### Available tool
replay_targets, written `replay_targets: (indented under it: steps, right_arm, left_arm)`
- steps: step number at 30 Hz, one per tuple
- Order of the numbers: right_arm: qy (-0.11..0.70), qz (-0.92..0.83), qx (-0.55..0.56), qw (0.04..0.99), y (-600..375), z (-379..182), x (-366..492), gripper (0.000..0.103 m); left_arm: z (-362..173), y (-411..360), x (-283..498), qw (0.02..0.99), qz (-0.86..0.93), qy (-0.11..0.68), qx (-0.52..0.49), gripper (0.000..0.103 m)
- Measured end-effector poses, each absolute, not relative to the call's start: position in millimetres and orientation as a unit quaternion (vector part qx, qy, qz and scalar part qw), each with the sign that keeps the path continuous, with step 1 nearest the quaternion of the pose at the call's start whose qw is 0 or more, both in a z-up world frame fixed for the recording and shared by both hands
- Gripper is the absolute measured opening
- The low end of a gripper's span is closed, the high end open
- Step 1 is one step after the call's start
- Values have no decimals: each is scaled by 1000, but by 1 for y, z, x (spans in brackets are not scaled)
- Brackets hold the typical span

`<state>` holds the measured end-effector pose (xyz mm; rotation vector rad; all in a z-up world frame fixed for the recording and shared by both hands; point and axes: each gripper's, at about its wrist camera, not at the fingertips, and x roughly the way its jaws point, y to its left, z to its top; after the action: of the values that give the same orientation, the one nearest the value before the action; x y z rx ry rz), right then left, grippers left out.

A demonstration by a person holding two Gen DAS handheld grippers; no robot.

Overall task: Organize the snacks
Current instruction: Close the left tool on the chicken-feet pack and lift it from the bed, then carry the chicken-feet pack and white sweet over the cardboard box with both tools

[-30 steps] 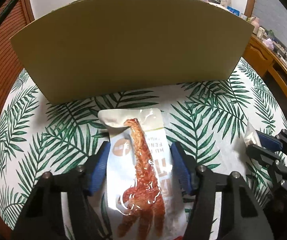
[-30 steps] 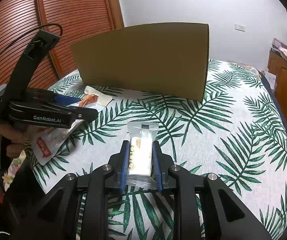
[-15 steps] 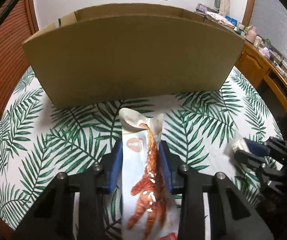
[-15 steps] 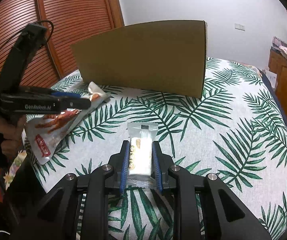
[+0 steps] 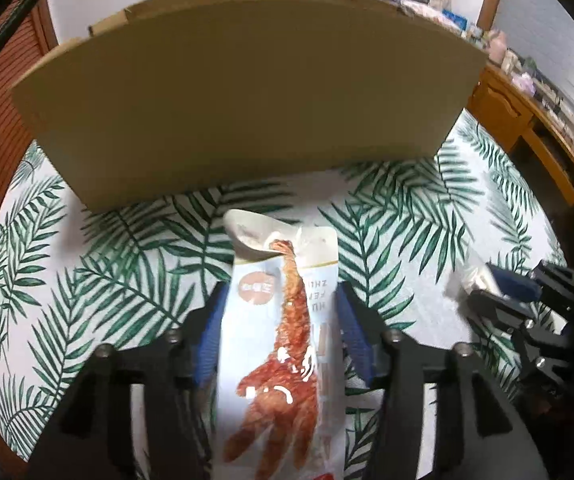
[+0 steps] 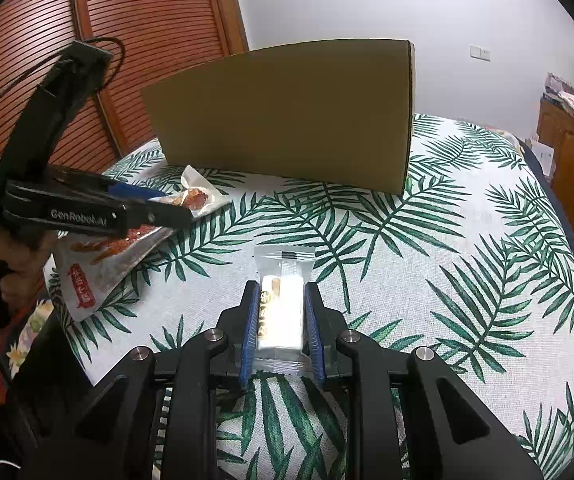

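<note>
My left gripper [image 5: 279, 308] is shut on a white chicken-foot snack pouch [image 5: 287, 340] and holds it above the leaf-print tablecloth, pointing at the tall cardboard box [image 5: 247, 92]. In the right wrist view this gripper [image 6: 167, 210] and the pouch [image 6: 127, 248] are at the left, near the box [image 6: 287, 112]. My right gripper [image 6: 281, 304] is shut on a small clear-wrapped white snack bar [image 6: 283, 300], low over the table. It shows at the right edge of the left wrist view [image 5: 499, 284].
The round table [image 6: 467, 240] has a palm-leaf cloth. The box stands at its far side, top open. A wooden slatted door [image 6: 147, 32] is behind on the left. A wooden sideboard [image 5: 535, 132] with clutter stands to the right.
My left gripper closed on the pouch, lifted it and carried it toward the box. The right gripper has held the bar still.
</note>
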<state>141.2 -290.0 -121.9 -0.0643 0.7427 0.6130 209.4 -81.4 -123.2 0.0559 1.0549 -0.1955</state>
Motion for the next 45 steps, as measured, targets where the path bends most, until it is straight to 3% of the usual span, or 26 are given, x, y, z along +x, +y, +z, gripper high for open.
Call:
replay_targets:
  steps: [16,20,27,28,29,31,34,45]
  right_arm:
    - [357,296,-30,886,-290,-123,140,21]
    - [357,296,-30,886,-290,-124,140,21]
    - [357,295,-31,886,-290,-124,140,21]
    - [356,295,-31,886,-290,-124,139,21]
    - [357,295,-31,886,-290,-124,139,21]
    - [356,296,-31,886,-289,-124,140,21]
    - [355,295,-32,887,-289,-124,140,21]
    - [350,291,-36,889,-287,-118,140,21]
  left_arm:
    - [-123,-89,193,843,-99,527,41,63]
    - [-127,-90,185,839,-101,532,55,76]
    - [-127,-90,177,841,-105,527,60,78]
    - [-127,-88,175,842,-108,526,61,76]
    - [-126,-84,170,843,-110,524,60,66]
    - [-124,-82,167,845,-115,519,58,61]
    - [-113,-74,160,860,-111,495,51,41]
    - [-107,-61,160,864,-132,485,17,39]
